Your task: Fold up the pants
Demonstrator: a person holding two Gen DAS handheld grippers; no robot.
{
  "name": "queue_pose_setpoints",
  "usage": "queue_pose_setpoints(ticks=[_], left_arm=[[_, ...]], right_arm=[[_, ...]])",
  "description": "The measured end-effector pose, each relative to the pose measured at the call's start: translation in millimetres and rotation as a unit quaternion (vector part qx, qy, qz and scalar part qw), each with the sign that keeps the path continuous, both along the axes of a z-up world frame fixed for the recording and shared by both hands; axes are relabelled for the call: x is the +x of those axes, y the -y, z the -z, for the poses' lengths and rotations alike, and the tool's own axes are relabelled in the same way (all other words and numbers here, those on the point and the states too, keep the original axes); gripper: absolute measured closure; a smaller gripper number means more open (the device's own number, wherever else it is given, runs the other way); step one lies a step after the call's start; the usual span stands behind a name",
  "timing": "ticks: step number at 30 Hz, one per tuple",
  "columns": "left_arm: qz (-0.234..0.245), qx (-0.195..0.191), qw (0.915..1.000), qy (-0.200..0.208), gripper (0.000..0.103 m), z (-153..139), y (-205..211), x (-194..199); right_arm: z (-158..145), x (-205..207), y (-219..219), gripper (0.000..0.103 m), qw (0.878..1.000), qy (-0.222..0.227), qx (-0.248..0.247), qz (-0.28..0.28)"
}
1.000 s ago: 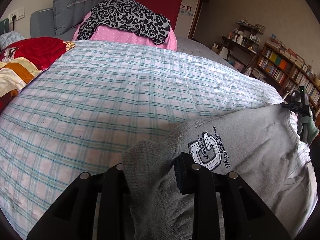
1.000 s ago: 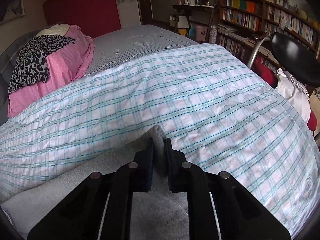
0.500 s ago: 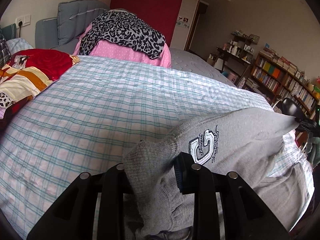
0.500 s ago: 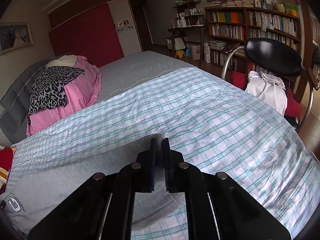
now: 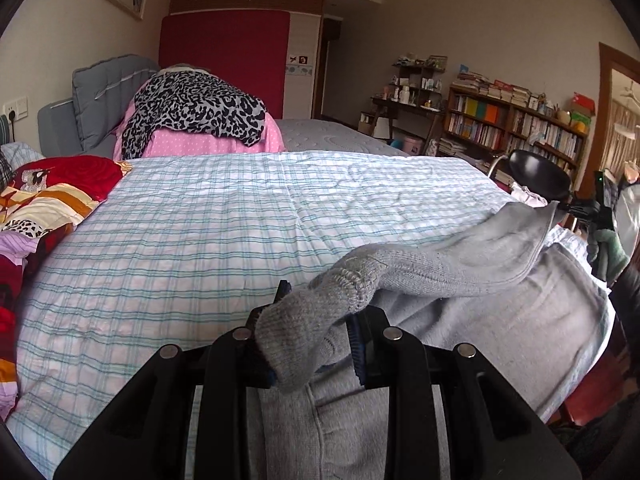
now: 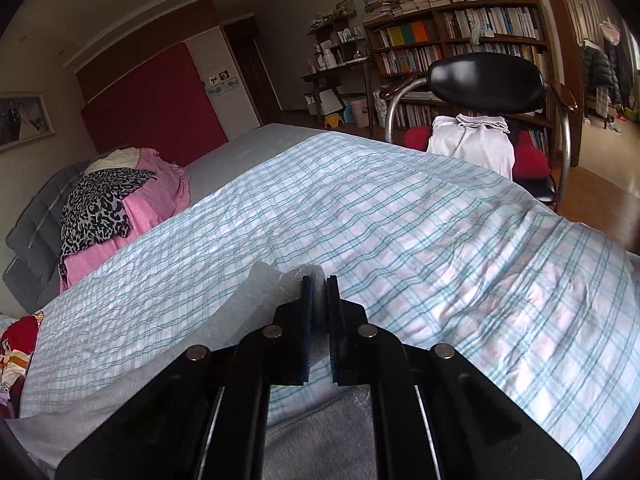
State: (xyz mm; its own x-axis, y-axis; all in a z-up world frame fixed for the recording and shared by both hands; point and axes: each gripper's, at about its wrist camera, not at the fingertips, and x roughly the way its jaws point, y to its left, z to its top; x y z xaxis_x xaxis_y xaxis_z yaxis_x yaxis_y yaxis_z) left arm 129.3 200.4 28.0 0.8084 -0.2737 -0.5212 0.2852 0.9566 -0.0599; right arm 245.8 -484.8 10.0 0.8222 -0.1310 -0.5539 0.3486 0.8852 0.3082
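Observation:
Grey sweatpants (image 5: 460, 264) hang stretched between my two grippers above the near edge of the bed. My left gripper (image 5: 316, 344) is shut on the ribbed waistband end, which bunches between its jaws. My right gripper (image 6: 318, 312) is shut on a thin edge of the grey pants (image 6: 264, 292); it also shows far right in the left wrist view (image 5: 596, 216). The rest of the pants droops below both grippers over the bed's front edge. The logo is hidden.
The bed has a checked white and teal cover (image 5: 240, 216). A pink pile with a leopard-print garment (image 5: 192, 112) sits at its head, a red patterned blanket (image 5: 44, 196) at left. A black chair (image 6: 488, 80) holding white folded cloth stands right, bookshelves (image 6: 460, 32) behind.
Both grippers have lifted the pants up off the bed and pulled back toward the near edge. The logo side has turned out of sight. Both stay shut on the fabric.

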Motion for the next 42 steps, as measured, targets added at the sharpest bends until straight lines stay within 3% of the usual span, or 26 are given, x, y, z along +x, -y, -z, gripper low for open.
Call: queue_pose_setpoints(ticks=[4,8,14,18,19,27,32,34,35,36,38,42], left_arm=[[0.018,0.033,0.9991,0.02,0.076,7.0,13.7,-26.7],[0.027,0.042,0.9985,0.021,0.075,15.5,16.8,-38.8],[0.016,0.026,0.9995,0.003,0.074,28.6,11.4,-39.2],[0.013,0.022,0.9997,0.003,0.074,29.9,10.2,-40.5],[0.013,0.021,0.9997,0.003,0.074,29.9,10.2,-40.7],[0.012,0.015,0.9998,0.002,0.072,30.4,7.5,-42.0],[0.016,0.016,0.9998,0.002,0.072,31.3,5.0,-42.6],[0.016,0.014,0.9998,0.003,0.072,31.7,3.2,-42.4],[0.016,0.014,0.9998,0.003,0.072,32.2,2.0,-42.9],[0.016,0.013,0.9998,0.002,0.072,32.4,1.3,-42.6],[0.015,0.013,0.9998,0.002,0.071,32.6,0.8,-42.1],[0.015,0.013,0.9998,0.0,0.071,32.1,-0.2,-39.8]], right_arm=[[7.3,-33.5,-0.9,0.096,1.0,0.009,-0.011,0.018],[16.7,-55.8,9.7,0.096,0.999,0.004,-0.009,0.035],[39.2,-67.9,21.2,0.092,0.998,-0.021,0.057,0.026],[44.9,-66.5,19.2,0.065,0.992,-0.024,0.123,0.008],[44.7,-65.6,17.8,0.062,0.991,-0.023,0.135,0.005],[53.7,-33.9,-0.4,0.061,0.974,-0.053,0.22,-0.024],[65.8,-7.0,-7.9,0.061,0.97,-0.077,0.231,-0.025],[71.7,2.0,-6.6,0.061,0.968,-0.089,0.235,-0.01],[73.3,4.9,-6.5,0.069,0.968,-0.091,0.236,-0.006],[72.9,7.4,-6.9,0.084,0.969,-0.095,0.226,0.001],[67.6,10.6,-8.9,0.095,0.975,-0.096,0.2,0.005],[38.8,5.8,-13.4,0.098,0.987,-0.064,0.148,-0.005]])
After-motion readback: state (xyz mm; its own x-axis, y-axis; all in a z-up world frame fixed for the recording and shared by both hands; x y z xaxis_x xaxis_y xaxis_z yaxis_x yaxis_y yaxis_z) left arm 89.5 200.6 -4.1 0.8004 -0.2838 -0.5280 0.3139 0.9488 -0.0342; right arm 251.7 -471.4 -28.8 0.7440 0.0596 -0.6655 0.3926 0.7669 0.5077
